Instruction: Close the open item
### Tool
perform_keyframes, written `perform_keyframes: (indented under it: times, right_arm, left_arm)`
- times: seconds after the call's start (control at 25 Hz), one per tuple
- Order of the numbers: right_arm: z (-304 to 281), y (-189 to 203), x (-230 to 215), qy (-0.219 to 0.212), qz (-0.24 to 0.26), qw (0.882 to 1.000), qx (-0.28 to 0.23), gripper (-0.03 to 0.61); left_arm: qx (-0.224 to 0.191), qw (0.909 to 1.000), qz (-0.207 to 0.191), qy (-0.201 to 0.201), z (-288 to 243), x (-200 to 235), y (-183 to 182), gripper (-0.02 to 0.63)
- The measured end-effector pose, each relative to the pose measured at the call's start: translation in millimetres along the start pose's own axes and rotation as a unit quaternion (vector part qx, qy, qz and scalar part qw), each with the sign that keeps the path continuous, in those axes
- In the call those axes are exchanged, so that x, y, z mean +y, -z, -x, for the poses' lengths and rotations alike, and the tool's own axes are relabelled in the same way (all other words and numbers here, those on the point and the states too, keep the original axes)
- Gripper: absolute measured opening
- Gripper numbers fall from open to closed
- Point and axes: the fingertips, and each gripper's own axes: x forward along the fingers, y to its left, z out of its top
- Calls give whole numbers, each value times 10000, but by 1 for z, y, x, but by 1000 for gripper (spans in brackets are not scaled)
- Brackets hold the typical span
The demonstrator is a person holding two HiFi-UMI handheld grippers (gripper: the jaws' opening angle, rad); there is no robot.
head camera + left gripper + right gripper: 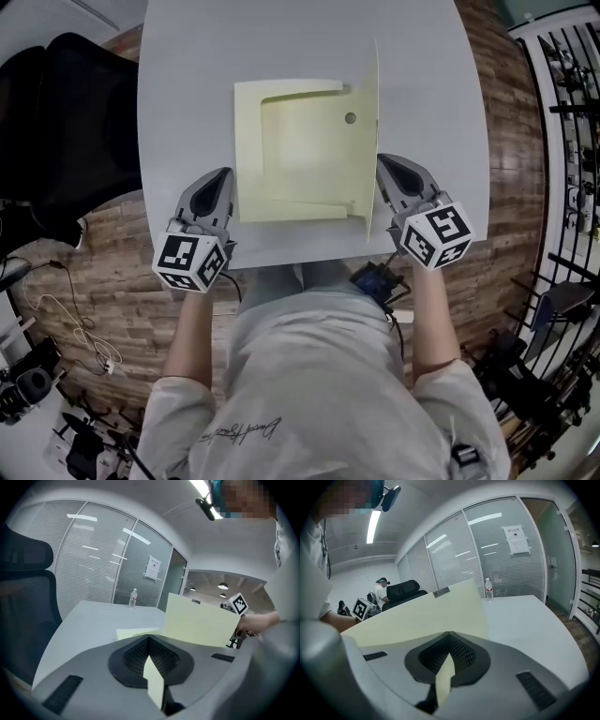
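Observation:
A pale yellow paper folder (pixel 300 155) lies open on the grey table (pixel 187 84). Its right cover (pixel 373 122) stands nearly upright, and my right gripper (pixel 384 164) is shut on that cover's near edge. In the right gripper view a strip of the cover (pixel 445 677) shows between the jaws, and the sheet (pixel 417 618) rises to the left. My left gripper (pixel 225 178) is shut on the left edge of the flat half; in the left gripper view a yellow strip (pixel 154 684) is pinched in its jaws. The raised cover (pixel 199 623) stands ahead on the right.
A black office chair (pixel 66 122) stands left of the table. A water bottle (pixel 133 597) stands at the table's far end, before glass partition walls. Cables (pixel 75 319) lie on the wood floor at the left, and black racks (pixel 572 141) stand at the right.

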Motion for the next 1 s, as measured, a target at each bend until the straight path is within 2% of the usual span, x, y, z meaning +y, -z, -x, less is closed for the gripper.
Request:
perform_keyframes:
  times: [0.24,0.44,0.72,1.0]
  right_arm:
    - [-5,0,8,-63,199,9996,165,12]
    - [-13,6,17,-59,483,9982,352,12]
    - [-30,11,29,-46,766,9956,545,12]
    - [-38,13,40,-110,903,9940,602,12]
  left_arm:
    - [220,9994,168,-231,-3,21,28,9]
    - [451,9983,142,-354,-9,36,52,8]
    - [773,9954,377,-423,-23,54,90,8]
    - [873,9937,575,-403,-28,54,110,9]
